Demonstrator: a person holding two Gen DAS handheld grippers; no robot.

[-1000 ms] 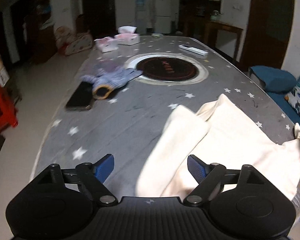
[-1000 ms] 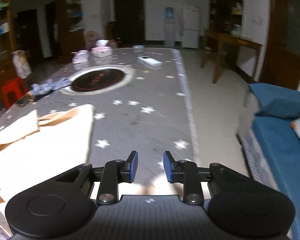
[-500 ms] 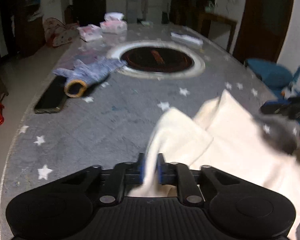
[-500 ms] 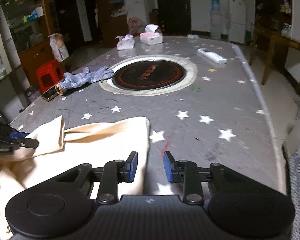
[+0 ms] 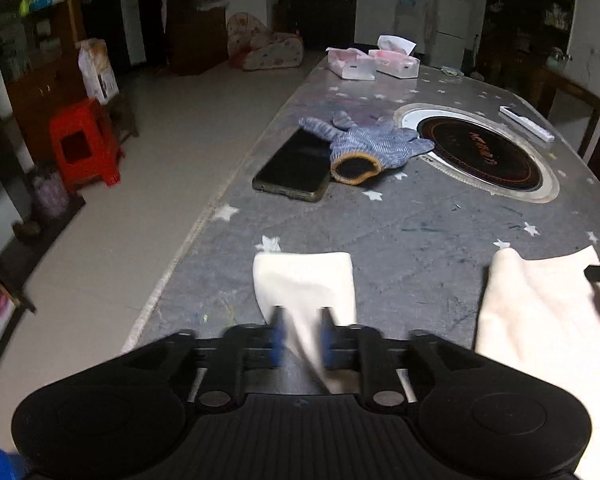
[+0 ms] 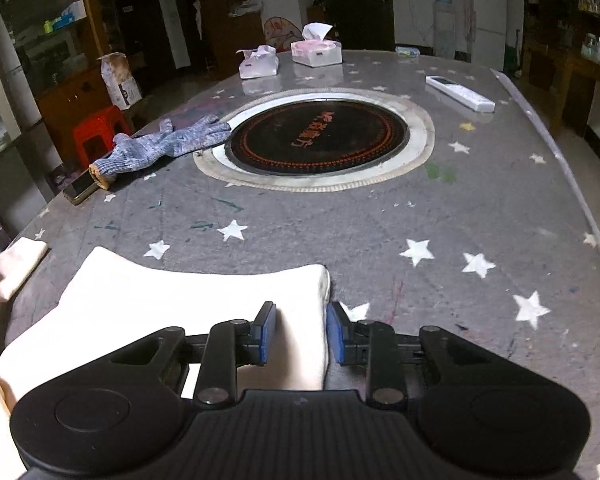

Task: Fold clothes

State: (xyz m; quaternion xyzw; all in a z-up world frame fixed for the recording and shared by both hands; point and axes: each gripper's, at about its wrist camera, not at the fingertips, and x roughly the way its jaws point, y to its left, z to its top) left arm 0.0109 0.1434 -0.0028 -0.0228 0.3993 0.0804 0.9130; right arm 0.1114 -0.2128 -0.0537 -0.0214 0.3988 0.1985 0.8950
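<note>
Long oval table point(image 6: 500, 208), grey and scuffed, printed with white stars, smeared with faint colour marks. Set into its middle, a round black glass cooktop point(image 6: 316, 136) ringed with orange dots inside a pale metal collar.

Nearest the cameras, a cream garment point(image 6: 172, 304), soft and thick, matte, lying on the near end of the table: one broad flat panel with a rounded folded edge, plus a narrower strip point(image 5: 304, 280) drawn off to the left, squared at its end.

Left hand-held gripper point(image 5: 302, 340): black plastic body, blue pads motion-blurred, jaws opening, the strip of cream cloth running between them, pads seemingly clear of it. Right hand-held gripper point(image 6: 300, 330): blue flat pads astride the right edge of the broad panel, jaws closing, narrow gaps showing on both sides of the cloth, so not pinching.

Further off, a mottled blue knit glove point(image 5: 372, 146) with a tan cuff, limp, overlapping a glossy dark phone point(image 5: 296, 164) near the left rim. Slim white remote point(image 6: 460, 93) to the right of the cooktop. Two pink-and-white tissue packs point(image 6: 288, 58) at the far end.
</note>
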